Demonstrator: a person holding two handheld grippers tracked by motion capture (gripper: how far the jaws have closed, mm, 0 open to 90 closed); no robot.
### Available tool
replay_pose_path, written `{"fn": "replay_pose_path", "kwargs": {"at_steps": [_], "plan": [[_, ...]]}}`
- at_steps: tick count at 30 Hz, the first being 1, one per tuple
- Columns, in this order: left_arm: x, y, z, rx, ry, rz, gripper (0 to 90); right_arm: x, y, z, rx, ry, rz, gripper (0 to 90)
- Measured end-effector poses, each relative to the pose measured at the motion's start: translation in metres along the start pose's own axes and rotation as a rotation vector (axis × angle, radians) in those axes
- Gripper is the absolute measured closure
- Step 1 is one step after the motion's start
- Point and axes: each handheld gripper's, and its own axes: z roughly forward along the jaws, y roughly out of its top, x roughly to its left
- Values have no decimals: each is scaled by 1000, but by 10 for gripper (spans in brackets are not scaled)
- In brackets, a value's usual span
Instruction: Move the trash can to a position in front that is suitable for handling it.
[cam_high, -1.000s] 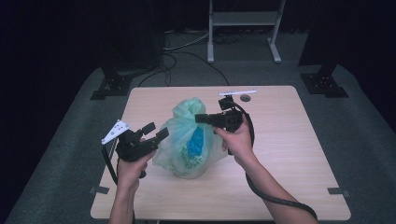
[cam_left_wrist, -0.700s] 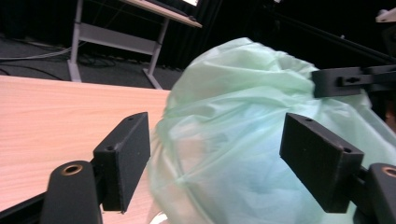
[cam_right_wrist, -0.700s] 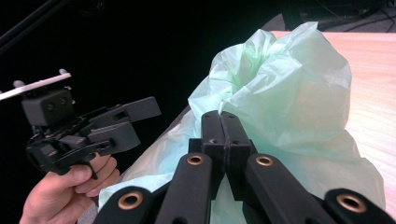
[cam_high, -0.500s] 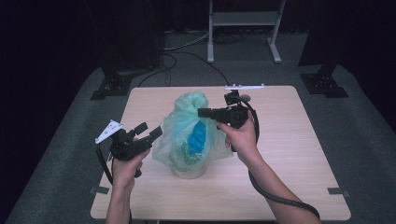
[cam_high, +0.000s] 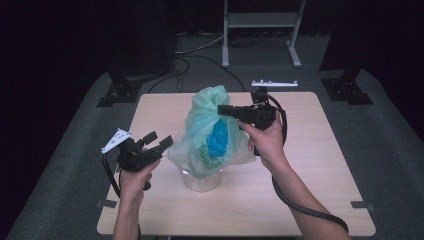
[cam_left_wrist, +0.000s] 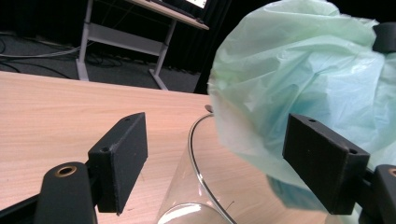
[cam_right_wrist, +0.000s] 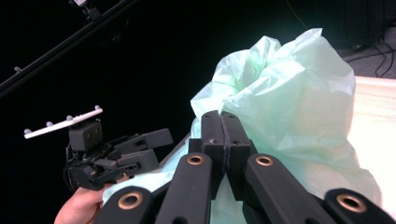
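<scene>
- Green plastic bag (cam_high: 207, 120) is pinched near its top by the clenched right tool (cam_high: 223, 110).
- Left tool (cam_high: 161, 141) gapes wide beside the glass jar (cam_high: 201, 179), mid-tabletop (cam_high: 320, 190).

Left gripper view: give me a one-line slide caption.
Open left gripper frames a clear glass jar's rim and the pale green plastic bag draped over it, on a wooden table.

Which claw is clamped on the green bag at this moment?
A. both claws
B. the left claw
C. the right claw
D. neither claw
C: the right claw has its jaws pressed together on a fold of the bag, holding it up over the glass jar, while the left claw stands wide open beside the bag.
</scene>
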Motion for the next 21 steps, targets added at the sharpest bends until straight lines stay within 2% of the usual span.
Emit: {"fn": "replay_pose_path", "kwargs": {"at_steps": [10,21], "plan": [[0,-2,3,10,-1,-1,206,2,12,-18,-25,-20,-20,900],[-1,-4,5,27,-1,9,205,-8,18,-45,-66,-58,-13,900]]}}
